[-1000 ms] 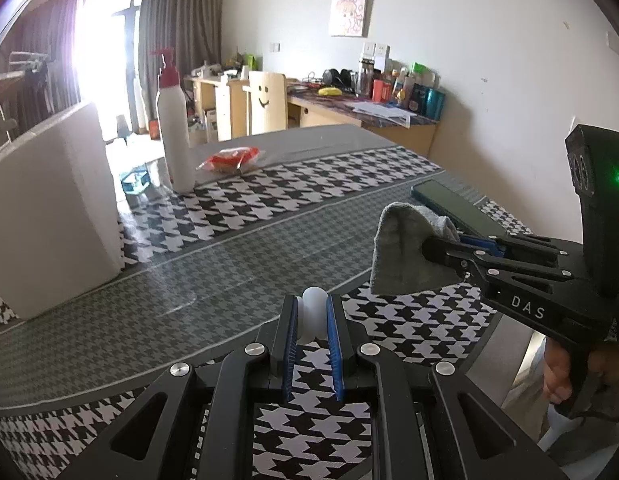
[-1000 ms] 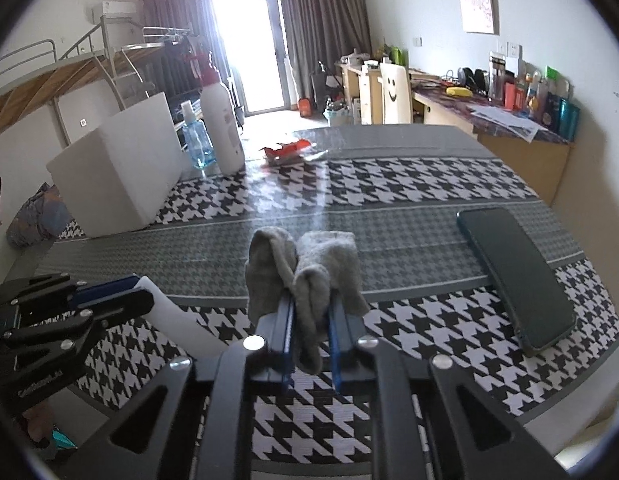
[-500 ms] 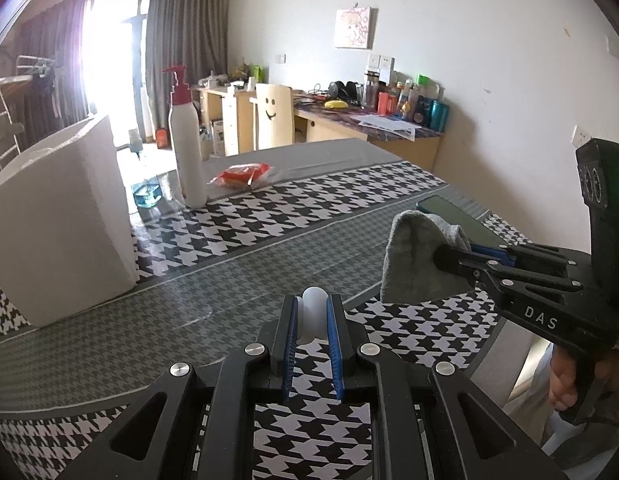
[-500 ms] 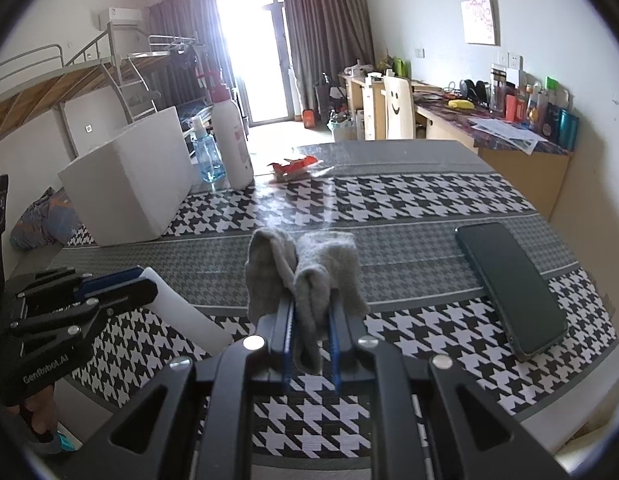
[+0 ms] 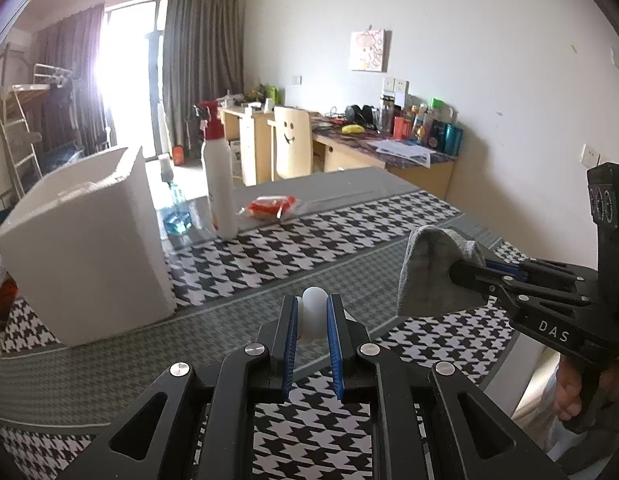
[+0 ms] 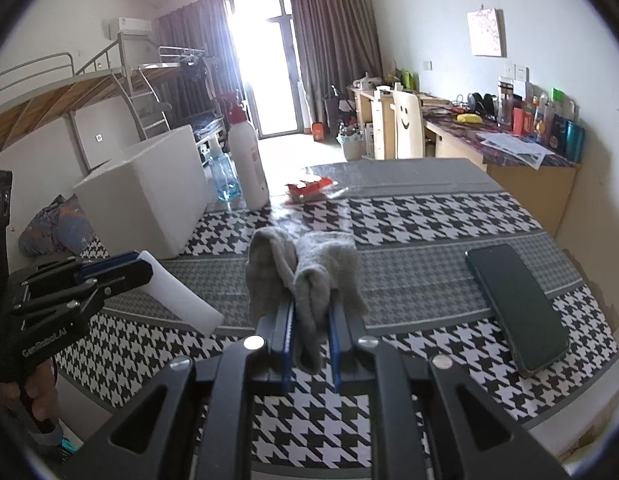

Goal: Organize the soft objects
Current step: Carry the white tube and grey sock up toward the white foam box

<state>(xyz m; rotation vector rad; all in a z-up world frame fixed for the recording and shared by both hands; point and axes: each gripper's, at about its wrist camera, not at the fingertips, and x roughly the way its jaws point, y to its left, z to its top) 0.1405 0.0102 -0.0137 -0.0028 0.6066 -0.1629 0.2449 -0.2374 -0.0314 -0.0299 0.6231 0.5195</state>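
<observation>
My left gripper (image 5: 312, 308) is shut on a white foam sponge (image 5: 314, 309), held above the houndstooth table (image 5: 269, 256). From the right wrist view that sponge (image 6: 181, 294) is a long white block sticking out of the left gripper (image 6: 143, 266). My right gripper (image 6: 311, 312) is shut on a folded grey cloth (image 6: 309, 272) that droops over both fingers. In the left wrist view the cloth (image 5: 429, 272) hangs from the right gripper (image 5: 457, 270) at the right. A white open-topped foam box (image 5: 89, 248) stands at the left of the table.
A white pump bottle (image 5: 219, 188), a small blue bottle (image 5: 175, 216) and a red packet (image 5: 271, 205) stand behind the box. A dark phone (image 6: 517, 304) lies at the table's right edge. Desks and a chair (image 5: 291, 142) stand beyond the table.
My left gripper has risen with the sponge, so the foam box's open top now shows. The right gripper keeps its grip on the cloth and has hardly moved.
</observation>
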